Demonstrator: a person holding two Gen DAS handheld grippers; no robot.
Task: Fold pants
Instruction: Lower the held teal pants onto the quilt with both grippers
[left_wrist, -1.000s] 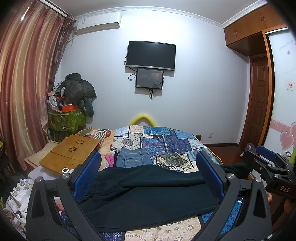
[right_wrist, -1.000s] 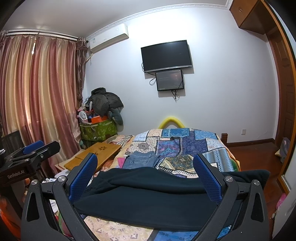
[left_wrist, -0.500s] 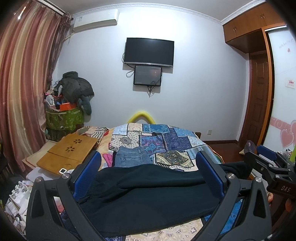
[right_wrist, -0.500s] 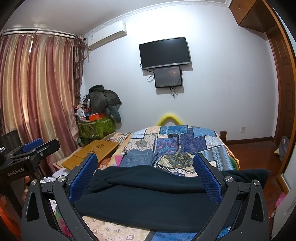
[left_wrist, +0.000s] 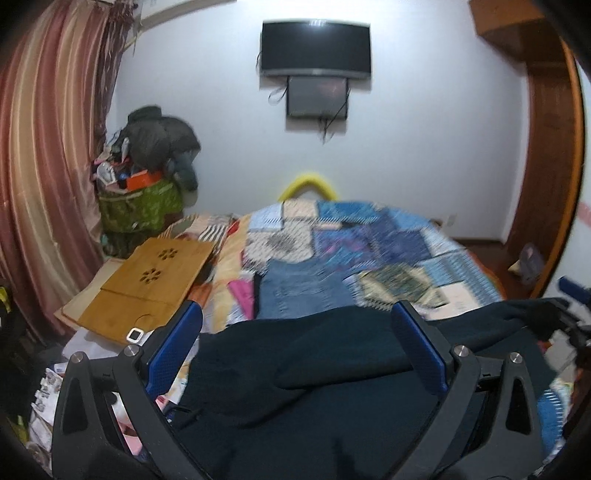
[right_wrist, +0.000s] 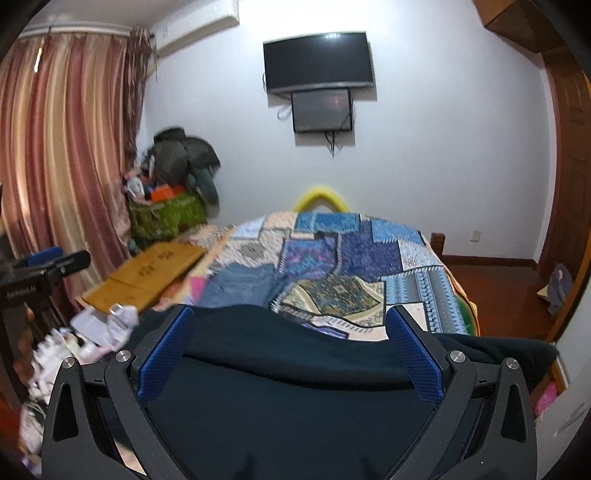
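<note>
Both hand-held grippers, left (left_wrist: 295, 347) and right (right_wrist: 288, 350), are tilting down toward the dark pants (left_wrist: 314, 369), jaws wide open, gripping nothing; grasp seems imminent.

Pants (left_wrist: 314, 373) across bed's (left_wrist: 388, 236) near end, jeans (left_wrist: 299, 295) behind them, wooden tray (left_wrist: 147, 280) left of bed

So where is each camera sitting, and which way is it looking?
Left wrist: sits on the left gripper, looking along its open blue fingers over the dark pants and patchwork bedspread toward the wall TV; the right gripper shows at the right edge.
Right wrist: sits on the right gripper, facing the same way; the left gripper shows at the left edge.
Both share the pants, bedspread, folded jeans, TV and curtain.
</note>
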